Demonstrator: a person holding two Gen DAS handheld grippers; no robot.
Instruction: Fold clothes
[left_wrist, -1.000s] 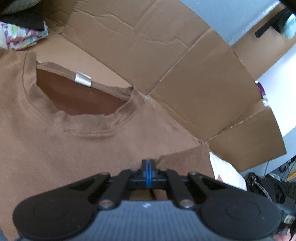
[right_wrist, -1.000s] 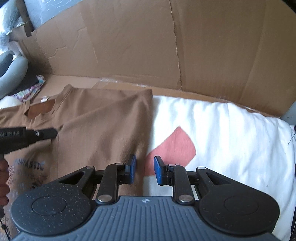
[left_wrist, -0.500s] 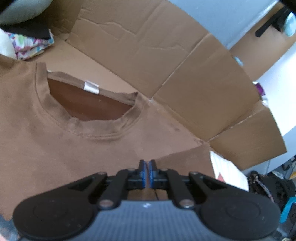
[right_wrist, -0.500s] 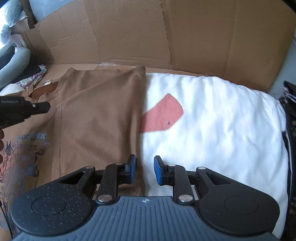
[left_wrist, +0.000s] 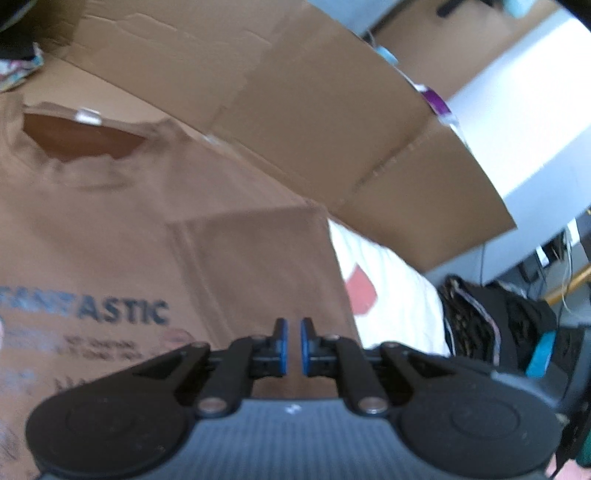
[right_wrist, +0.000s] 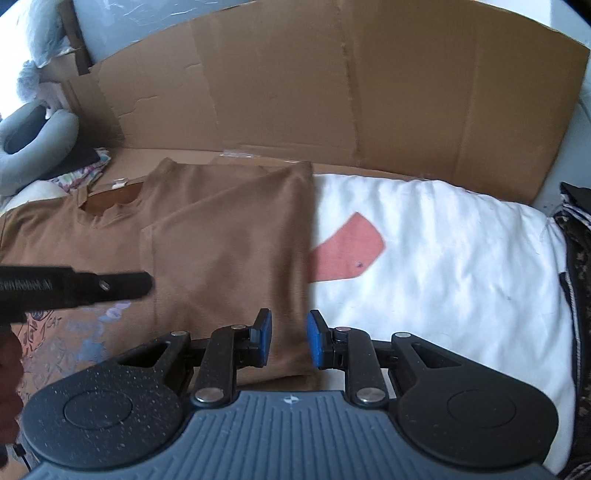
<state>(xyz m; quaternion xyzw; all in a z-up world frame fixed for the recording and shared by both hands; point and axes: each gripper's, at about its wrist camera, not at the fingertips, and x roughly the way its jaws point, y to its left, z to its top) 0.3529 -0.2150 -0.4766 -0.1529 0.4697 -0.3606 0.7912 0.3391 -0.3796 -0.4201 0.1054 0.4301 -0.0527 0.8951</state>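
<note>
Only from the left wrist, "FANTASTIC" print (left_wrist: 110, 314) on brown T-shirt (left_wrist: 110, 229).

cardboard wall (right_wrist: 332, 92) behind brown shirt (right_wrist: 229, 236)

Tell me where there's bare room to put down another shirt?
The white sheet is bare between the brown shirt's folded edge and the dark clothes pile, apart from its pink patch. A cardboard strip is free behind the collar. The far left corner is crowded with a grey pillow and patterned cloth.
</note>
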